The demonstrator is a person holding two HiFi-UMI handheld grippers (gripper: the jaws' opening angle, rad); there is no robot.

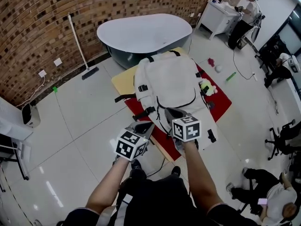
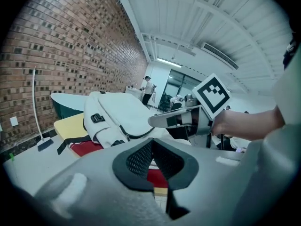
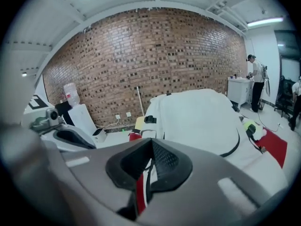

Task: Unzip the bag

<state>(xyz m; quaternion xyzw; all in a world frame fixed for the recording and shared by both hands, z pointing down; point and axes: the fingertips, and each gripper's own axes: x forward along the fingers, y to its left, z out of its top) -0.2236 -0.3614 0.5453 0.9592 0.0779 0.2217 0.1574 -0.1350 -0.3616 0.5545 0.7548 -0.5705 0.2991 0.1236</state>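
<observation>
Jaws closed tight on both left gripper (image 2: 151, 142) and right gripper (image 3: 151, 142), beside one white backpack (image 1: 171, 86).

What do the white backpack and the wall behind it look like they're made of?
White backpack: probably woven synthetic fabric, matte off-white; it sags and creases softly and shows no shine. Wall: exposed brick, rough and unpainted, with mottled red-brown courses and paler mortar joints.

- I saw a white bathtub (image 1: 143, 32) standing near the brick wall (image 1: 42, 18).
- A long-handled broom (image 1: 90, 72) leaned on that wall.
- A red mat (image 1: 223, 102) lay against a yellow surface (image 1: 122, 81).
- A person (image 1: 245, 18) stood at a white cabinet (image 1: 216, 15), well apart.
</observation>
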